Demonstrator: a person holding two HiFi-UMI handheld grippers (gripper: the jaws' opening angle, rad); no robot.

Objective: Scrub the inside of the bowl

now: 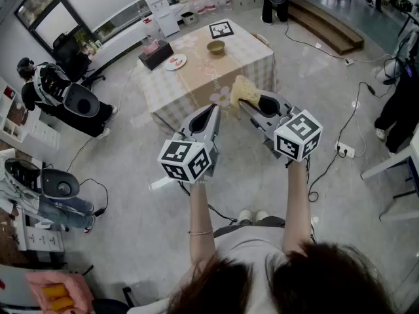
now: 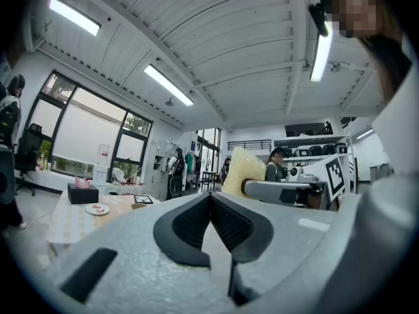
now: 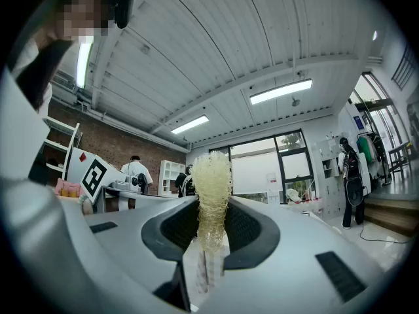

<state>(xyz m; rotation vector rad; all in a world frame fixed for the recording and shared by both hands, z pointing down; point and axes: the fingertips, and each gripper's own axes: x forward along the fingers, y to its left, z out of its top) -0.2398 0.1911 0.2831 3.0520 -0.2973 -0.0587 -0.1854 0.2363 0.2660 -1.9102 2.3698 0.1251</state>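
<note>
Currently the right gripper (image 3: pixel 211 209) is clamped on a pale yellow, fibrous scrubbing pad (image 3: pixel 211 178). The pad stands upright between the ribbed black pads and rises well above the jaw tips. In the head view the right gripper (image 1: pixel 247 104) is held out level in front of the person, and the scrubbing pad (image 1: pixel 240 91) sticks out of its front end toward the table.

The left gripper (image 2: pixel 210 197) is closed, its two black pads meeting in a line with nothing between them. In the head view the left gripper (image 1: pixel 211 112) is held just beside the right one, apart from it. Both are in the air above the glossy grey floor (image 1: pixel 131 175), short of the near edge of the table.

Ahead of them stands a rectangular table under a beige and white checked cloth (image 1: pixel 196 87). The small, round olive-tan bowl (image 1: pixel 216 46) sits upright on the far part of it, well apart from both grippers and from the scrubbing pad. Just behind the bowl lies a black-and-white square marker card (image 1: pixel 221 29). On the table's left side lies a small white plate with pink marks (image 1: pixel 175 62), and beside it a black tissue box with a pink tissue at its top (image 1: pixel 156 54).
</note>
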